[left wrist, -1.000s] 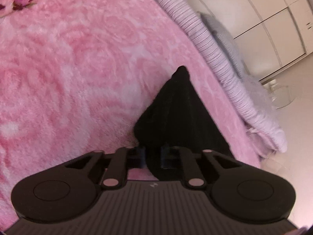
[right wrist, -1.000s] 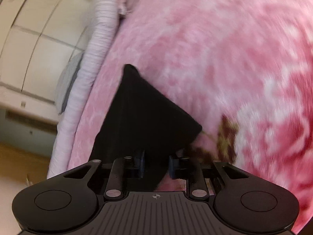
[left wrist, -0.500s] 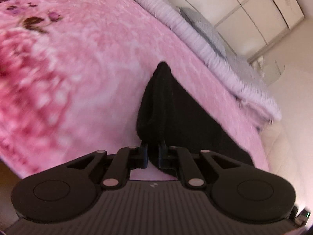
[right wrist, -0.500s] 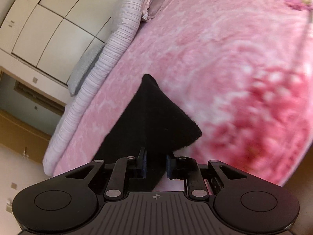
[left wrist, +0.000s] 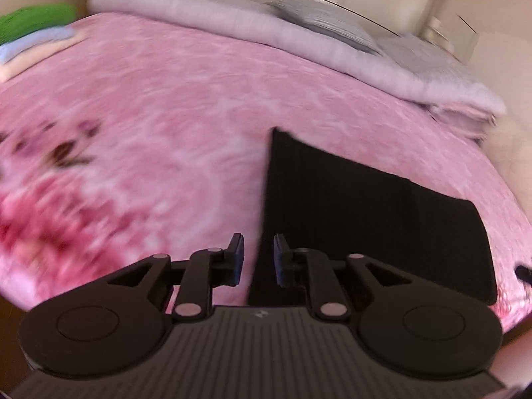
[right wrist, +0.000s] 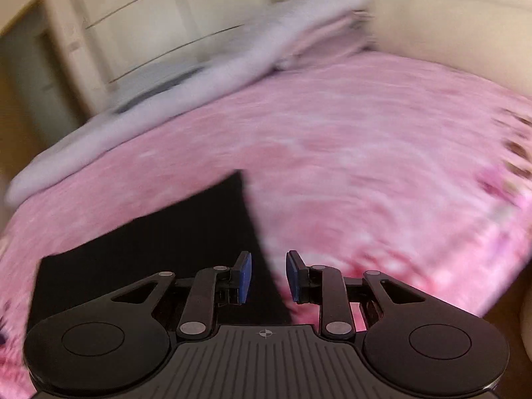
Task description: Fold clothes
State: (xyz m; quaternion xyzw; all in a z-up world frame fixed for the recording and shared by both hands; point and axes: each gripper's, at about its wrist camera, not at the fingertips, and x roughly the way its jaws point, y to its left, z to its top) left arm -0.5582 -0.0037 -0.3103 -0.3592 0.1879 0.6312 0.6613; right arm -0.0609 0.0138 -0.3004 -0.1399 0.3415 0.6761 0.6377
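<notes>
1. Both claws are letting go: the left claw (left wrist: 258,259) has its jaws opening, the near left edge of the black garment (left wrist: 365,212) lying below the gap with the blue pads clear of it.
2. On the other side, the right claw (right wrist: 268,276) is likewise opening, spread over the garment's (right wrist: 159,246) near right edge without pinching it.
3. That garment lies flat as a dark folded rectangle on the pink blanket (left wrist: 166,126) of the bed, close to its near edge, with striped bedding (left wrist: 299,33) well beyond.
4. Judged from this, a fold has just been laid down and the release step is in hand.
5. Next, either another fold needs fresh pinches on two corners, or the piece is finished and can be set aside.
</notes>
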